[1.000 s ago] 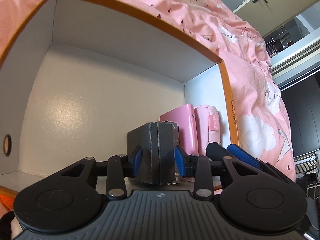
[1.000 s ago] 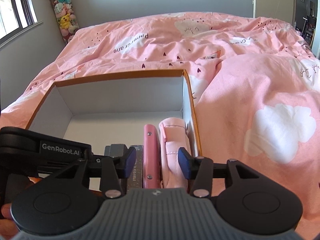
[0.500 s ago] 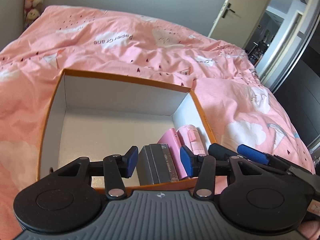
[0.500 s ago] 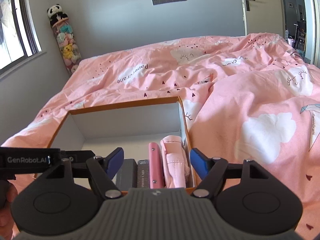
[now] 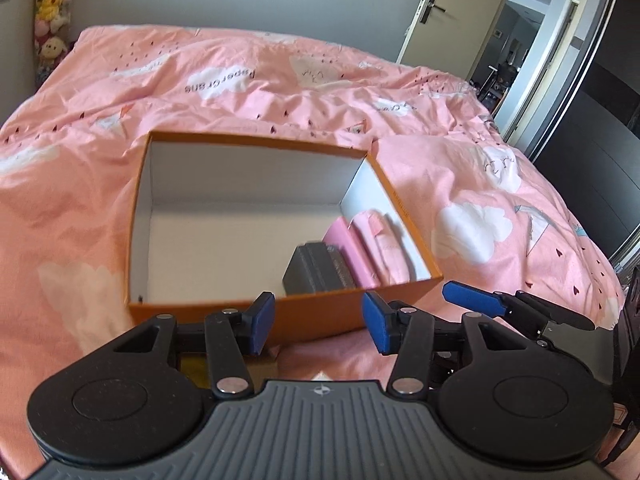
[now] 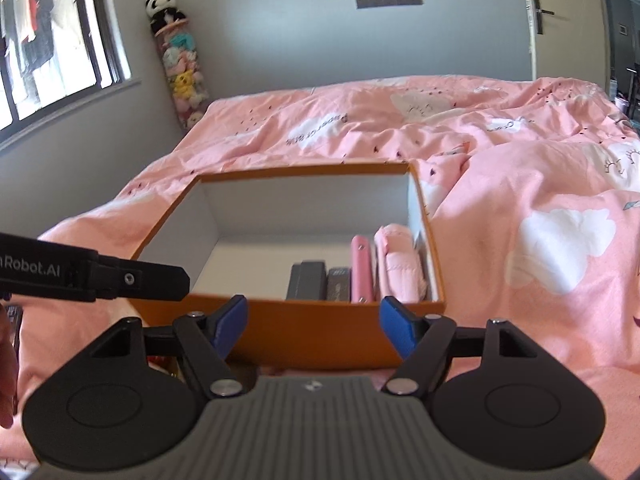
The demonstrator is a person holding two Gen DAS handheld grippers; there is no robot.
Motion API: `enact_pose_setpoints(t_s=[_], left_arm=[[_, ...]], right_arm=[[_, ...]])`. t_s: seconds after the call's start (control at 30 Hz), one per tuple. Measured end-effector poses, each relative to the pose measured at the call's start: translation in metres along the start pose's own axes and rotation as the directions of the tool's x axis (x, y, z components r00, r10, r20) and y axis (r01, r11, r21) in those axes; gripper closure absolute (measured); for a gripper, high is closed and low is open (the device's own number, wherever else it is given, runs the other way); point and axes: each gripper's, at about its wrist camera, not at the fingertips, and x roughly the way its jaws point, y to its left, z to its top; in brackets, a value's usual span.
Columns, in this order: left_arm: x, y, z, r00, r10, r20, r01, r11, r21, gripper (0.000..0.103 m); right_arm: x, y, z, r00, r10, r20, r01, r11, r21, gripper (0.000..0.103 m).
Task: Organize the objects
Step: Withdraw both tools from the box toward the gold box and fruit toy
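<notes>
An orange box (image 5: 320, 314) with a white inside lies on the pink bed. In its near right corner stand a dark grey box (image 5: 316, 270), a pink case (image 5: 352, 252) and a pink pouch (image 5: 384, 246) side by side. My left gripper (image 5: 318, 328) hovers in front of the box's near wall, its jaws opening with nothing between them. My right gripper (image 6: 314, 326) is also open and empty, just short of the same orange box (image 6: 304, 336). From that side I see the grey box (image 6: 308, 280), the pink case (image 6: 362, 270) and the pouch (image 6: 400, 264).
The pink duvet (image 5: 500, 208) spreads all around the box. A column of plush toys (image 6: 180, 72) and a window (image 6: 52, 40) are at the far left, a door (image 5: 432, 12) at the far right. A hand (image 6: 6, 380) shows at the left edge.
My left gripper let go of the dark grey box and drew back and up out of the orange box. The right gripper widened and pulled back too.
</notes>
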Motion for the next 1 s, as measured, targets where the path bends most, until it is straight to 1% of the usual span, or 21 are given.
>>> enact_pose_setpoints(t_s=[0.13,0.2,0.23,0.3,0.37,0.47,0.6,0.63,0.67,0.73,0.83,0.97,1.0], left_arm=[[-0.007,0.018,-0.014,0.998,0.033,-0.045,-0.035,0.998,-0.044,0.044],[-0.012,0.029,-0.021,0.997,0.034,-0.068,-0.039,0.997,-0.074,0.044],[-0.013,0.032,-0.025,0.996,0.036,-0.080,-0.043,0.995,-0.086,0.044],[-0.016,0.039,-0.033,0.993,0.050,-0.104,-0.060,0.993,-0.104,0.044],[-0.016,0.044,-0.039,0.990,0.065,-0.127,-0.079,0.991,-0.111,0.044],[-0.012,0.049,-0.045,0.984,0.083,-0.156,-0.102,0.988,-0.113,0.044],[-0.009,0.056,-0.043,0.979,0.124,-0.160,-0.143,0.983,-0.113,0.044],[-0.009,0.058,-0.043,0.978,0.133,-0.160,-0.152,0.981,-0.117,0.043],[-0.008,0.061,-0.041,0.976,0.141,-0.163,-0.162,0.979,-0.122,0.039],[-0.006,0.069,-0.039,0.974,0.157,-0.166,-0.181,0.974,-0.136,0.037],[0.000,0.079,-0.036,0.968,0.186,-0.171,-0.213,0.964,-0.156,0.037],[0.012,0.091,-0.035,0.958,0.222,-0.184,-0.253,0.953,-0.169,0.036],[0.015,0.093,-0.036,0.956,0.224,-0.187,-0.256,0.951,-0.171,0.036]], right_arm=[[0.001,0.012,-0.010,0.995,0.054,-0.087,-0.057,0.998,-0.029,0.029],[0.004,0.017,-0.015,0.988,0.075,-0.135,-0.080,0.996,-0.031,0.032],[0.006,0.019,-0.020,0.983,0.088,-0.164,-0.094,0.995,-0.028,0.034],[0.010,0.024,-0.027,0.968,0.128,-0.217,-0.135,0.991,-0.019,0.043],[0.014,0.029,-0.033,0.955,0.149,-0.258,-0.158,0.987,-0.015,0.044],[0.023,0.035,-0.036,0.945,0.148,-0.291,-0.162,0.986,-0.024,0.048],[0.035,0.042,-0.033,0.937,0.162,-0.308,-0.185,0.982,-0.045,0.048],[0.038,0.045,-0.032,0.936,0.165,-0.312,-0.192,0.980,-0.057,0.048],[0.042,0.048,-0.030,0.934,0.168,-0.315,-0.198,0.978,-0.065,0.048],[0.051,0.052,-0.027,0.929,0.172,-0.329,-0.204,0.977,-0.065,0.048],[0.068,0.056,-0.021,0.919,0.174,-0.353,-0.197,0.980,-0.031,0.042],[0.087,0.062,-0.019,0.901,0.205,-0.383,-0.217,0.976,0.011,0.042],[0.092,0.063,-0.020,0.895,0.211,-0.393,-0.219,0.975,0.025,0.040]])
